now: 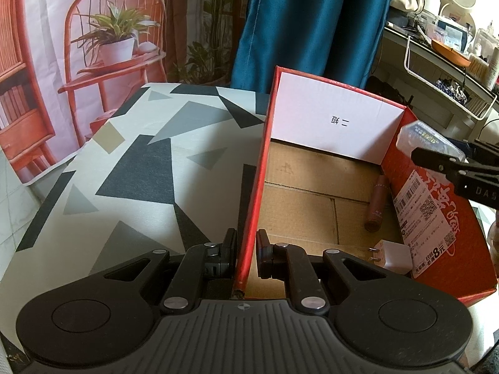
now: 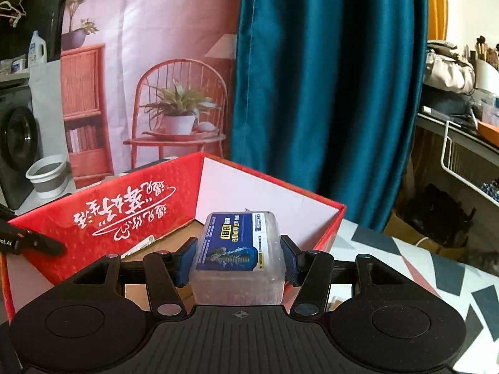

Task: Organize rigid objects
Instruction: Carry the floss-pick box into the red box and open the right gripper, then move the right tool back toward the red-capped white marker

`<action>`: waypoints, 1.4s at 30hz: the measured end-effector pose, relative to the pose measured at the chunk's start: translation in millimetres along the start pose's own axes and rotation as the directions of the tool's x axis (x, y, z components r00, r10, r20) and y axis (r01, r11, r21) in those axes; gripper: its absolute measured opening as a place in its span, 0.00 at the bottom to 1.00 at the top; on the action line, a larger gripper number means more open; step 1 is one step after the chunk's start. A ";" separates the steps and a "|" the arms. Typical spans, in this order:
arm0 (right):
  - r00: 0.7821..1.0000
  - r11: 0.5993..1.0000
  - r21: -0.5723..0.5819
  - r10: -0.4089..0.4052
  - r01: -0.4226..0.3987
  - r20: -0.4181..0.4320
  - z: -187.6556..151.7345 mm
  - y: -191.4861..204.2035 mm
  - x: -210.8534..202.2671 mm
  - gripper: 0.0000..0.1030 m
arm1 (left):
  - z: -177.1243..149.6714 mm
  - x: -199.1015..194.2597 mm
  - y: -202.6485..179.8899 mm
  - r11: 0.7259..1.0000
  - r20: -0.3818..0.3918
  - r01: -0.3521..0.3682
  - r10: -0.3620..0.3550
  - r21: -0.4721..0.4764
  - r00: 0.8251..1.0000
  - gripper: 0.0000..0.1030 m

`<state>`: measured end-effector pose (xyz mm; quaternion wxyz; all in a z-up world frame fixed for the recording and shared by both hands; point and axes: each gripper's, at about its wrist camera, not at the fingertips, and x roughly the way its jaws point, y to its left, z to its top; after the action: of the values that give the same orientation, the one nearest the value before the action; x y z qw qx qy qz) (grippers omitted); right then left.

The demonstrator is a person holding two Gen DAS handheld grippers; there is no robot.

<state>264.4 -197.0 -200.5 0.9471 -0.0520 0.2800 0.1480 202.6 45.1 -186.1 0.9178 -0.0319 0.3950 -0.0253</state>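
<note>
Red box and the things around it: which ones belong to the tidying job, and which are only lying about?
Job:
- red box, its wall clamped by the left gripper
- clear case, held by the right gripper
- pink tube in the box
- white plug in the box

Lying about:
- blue curtain
- wire basket
- white bucket

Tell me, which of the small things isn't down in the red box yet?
The clear plastic case with the blue label, clamped in the right gripper above the box. The brown tube and white plug already lie on its cardboard floor.
</note>
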 end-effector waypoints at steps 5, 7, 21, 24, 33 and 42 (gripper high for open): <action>1.000 1.000 0.006 -0.011 0.011 -0.020 -6.8 -0.4 -1.5 0.49 | 0.0 0.4 -0.5 1.000 0.001 0.001 -0.001 -0.001 1.000 0.14; 1.000 1.000 0.011 -0.009 0.010 -0.018 -8.1 -1.5 -0.3 0.50 | 0.1 0.5 -0.5 1.000 0.001 0.001 -0.001 -0.001 1.000 0.14; 0.995 0.995 0.056 -0.086 0.084 0.040 -5.5 -12.6 -17.8 0.51 | -0.3 0.6 -0.1 1.000 0.002 0.001 -0.001 -0.002 1.000 0.14; 0.991 0.990 0.081 -0.119 0.114 0.058 -7.7 -21.2 -27.1 0.52 | -0.4 0.1 0.1 1.000 0.002 0.001 -0.001 -0.002 1.000 0.14; 0.965 0.938 0.265 -0.251 0.223 0.076 -34.2 -71.3 -52.0 0.80 | -0.6 -0.2 0.6 1.000 0.002 0.000 0.000 -0.001 1.000 0.14; 0.919 0.855 0.354 -0.393 0.378 -0.030 -89.1 -99.5 -55.4 0.98 | -0.9 -0.4 0.8 1.000 0.003 -0.002 0.002 0.000 1.000 0.14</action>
<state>205.1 -321.7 -243.4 0.9570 0.0671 0.2652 -0.0962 201.7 45.9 -186.5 0.9184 -0.0315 0.3937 -0.0246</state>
